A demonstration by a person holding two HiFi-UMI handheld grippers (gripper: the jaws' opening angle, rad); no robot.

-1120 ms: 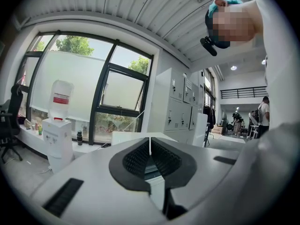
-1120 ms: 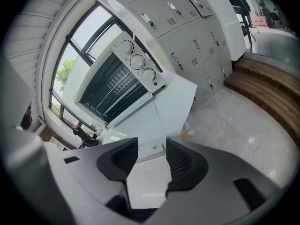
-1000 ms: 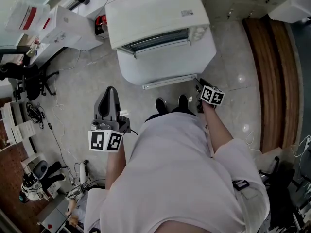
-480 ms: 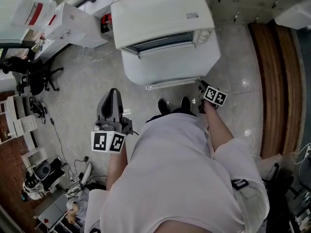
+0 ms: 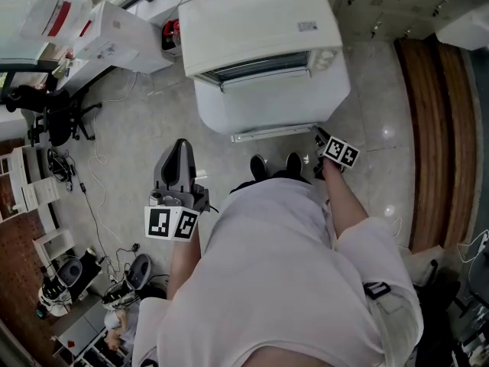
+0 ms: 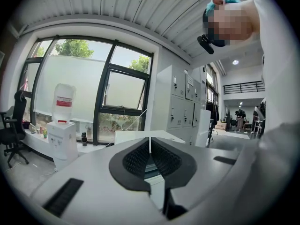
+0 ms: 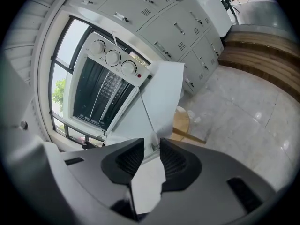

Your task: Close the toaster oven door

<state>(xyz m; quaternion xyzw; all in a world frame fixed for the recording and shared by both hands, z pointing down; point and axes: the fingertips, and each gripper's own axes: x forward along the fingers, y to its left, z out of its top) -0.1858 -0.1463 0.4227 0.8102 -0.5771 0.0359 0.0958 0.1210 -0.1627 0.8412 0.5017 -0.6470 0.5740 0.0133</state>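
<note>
White oven door (image 5: 267,102) lies open; right claw (image 7: 151,146), just closing, straddles its handle (image 5: 275,132); left claw (image 6: 150,144) pressed together.

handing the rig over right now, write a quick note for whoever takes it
left gripper: shut, nothing in it, held off to the left away from the oven.
right gripper: at the right end of the door handle. Its jaws have just been closing with the door's front edge between them; whether the pads press yet I cannot tell.
toaster oven: straight ahead, its door fully open and folded down toward the person.
Done: right gripper placed at the handle.
Left: secure the grip if needed, swing the door up until it shuts, let go.
</note>
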